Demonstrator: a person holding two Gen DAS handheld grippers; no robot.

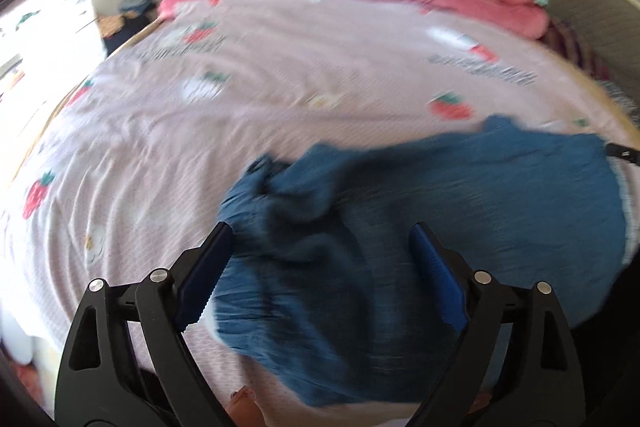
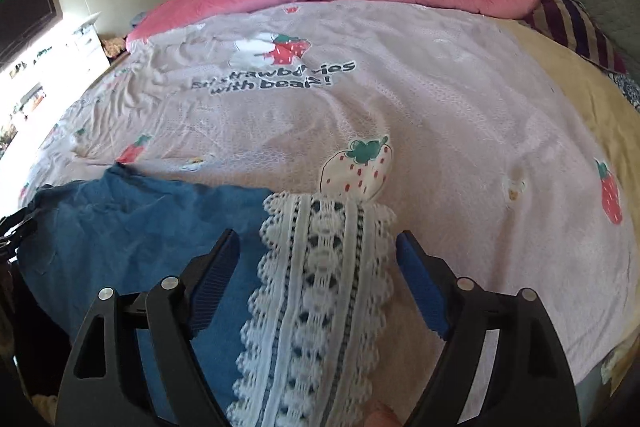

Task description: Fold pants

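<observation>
Folding is looking barely begun: the blue pants (image 1: 420, 211) are lying rumpled on the bed sheet (image 1: 200, 107), no neat fold showing. Left gripper (image 1: 322, 255) is hovering, jaws spread, bunched cloth between them. Right gripper (image 2: 316, 259) is hovering, jaws spread astride the lace hem (image 2: 320, 267)

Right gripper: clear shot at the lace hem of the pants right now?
Probably yes. The right gripper is open, with the lace hem lying flat on the bedsheet between its fingers and nothing over it.
</observation>
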